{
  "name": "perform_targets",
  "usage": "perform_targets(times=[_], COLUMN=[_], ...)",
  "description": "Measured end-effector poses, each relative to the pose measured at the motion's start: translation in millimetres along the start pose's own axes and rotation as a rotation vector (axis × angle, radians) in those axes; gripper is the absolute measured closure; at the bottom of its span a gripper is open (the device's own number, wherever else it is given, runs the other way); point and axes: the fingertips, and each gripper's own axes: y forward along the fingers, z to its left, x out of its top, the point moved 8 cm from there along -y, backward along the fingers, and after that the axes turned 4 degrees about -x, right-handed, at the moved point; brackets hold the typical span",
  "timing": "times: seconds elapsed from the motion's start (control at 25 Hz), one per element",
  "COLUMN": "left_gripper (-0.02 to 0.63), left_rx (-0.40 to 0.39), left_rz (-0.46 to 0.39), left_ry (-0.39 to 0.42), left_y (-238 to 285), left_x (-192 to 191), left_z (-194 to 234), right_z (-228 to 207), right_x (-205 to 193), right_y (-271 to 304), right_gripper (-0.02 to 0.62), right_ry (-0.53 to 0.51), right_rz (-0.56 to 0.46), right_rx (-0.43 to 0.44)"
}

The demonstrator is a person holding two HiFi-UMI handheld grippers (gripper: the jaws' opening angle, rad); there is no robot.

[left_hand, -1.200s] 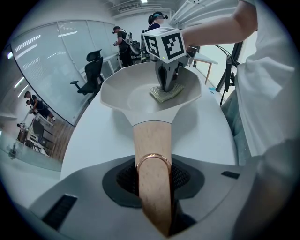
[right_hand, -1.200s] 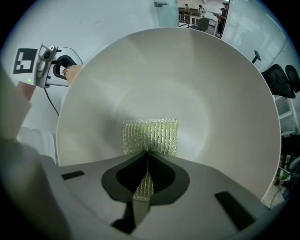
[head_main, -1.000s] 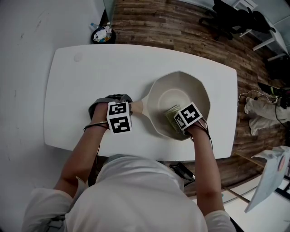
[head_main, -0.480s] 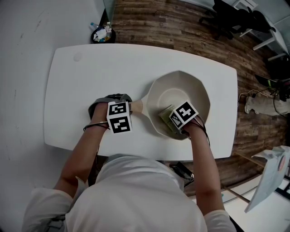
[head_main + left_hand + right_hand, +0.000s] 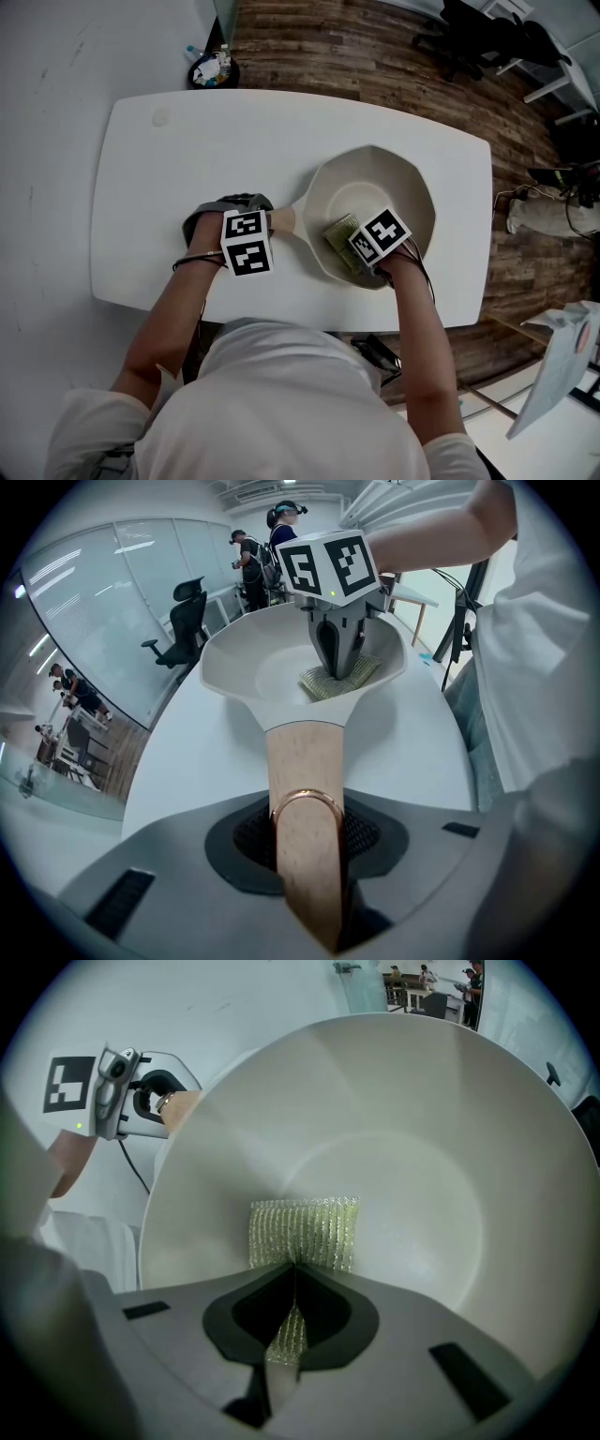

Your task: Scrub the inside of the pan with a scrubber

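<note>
A cream pan (image 5: 373, 204) with a wooden handle (image 5: 282, 222) sits on the white table (image 5: 187, 159). My left gripper (image 5: 265, 228) is shut on the wooden handle (image 5: 305, 789), which carries a copper ring. Inside the pan (image 5: 403, 1147), my right gripper (image 5: 292, 1267) is shut on a yellow-green mesh scrubber (image 5: 302, 1233) that lies against the pan's near-left inner wall. In the head view the scrubber (image 5: 339, 235) shows just left of the right gripper's (image 5: 359, 251) marker cube. The left gripper view shows the right gripper (image 5: 339, 667) pointing down onto the scrubber (image 5: 336, 679).
The table's front edge (image 5: 281, 314) runs close to my body. A small bin (image 5: 213, 71) stands on the wooden floor beyond the table's far left corner. Office chairs (image 5: 487, 37) and cables lie to the far right. People (image 5: 258, 555) stand behind a glass wall.
My right gripper has slid the scrubber leftward along the pan's near inner wall, towards the handle side. The left gripper and the pan have stayed still.
</note>
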Motion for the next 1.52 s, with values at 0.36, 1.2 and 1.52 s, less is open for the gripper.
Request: perform_targets(times=[0.36, 1.2, 1.52], left_gripper=[0.485, 0.486, 0.486], left_rx=[0.001, 0.000, 0.004], left_rz=[0.001, 0.001, -0.001], left_ry=[0.002, 0.034, 0.057], left_y=[-0.3, 1.2, 2.7], left_x=[-0.2, -1.2, -0.9], left_z=[-0.5, -1.4, -3.1], right_z=[2.8, -6.4, -21.0], right_x=[14.8, 58.3, 73.0], right_y=[2.0, 0.7, -2.5], right_gripper=[0.569, 0.569, 0.569], right_ry=[0.011, 0.011, 0.002], right_rz=[-0.086, -0.350, -0.446], right_rx=[0.029, -0.077, -0.229])
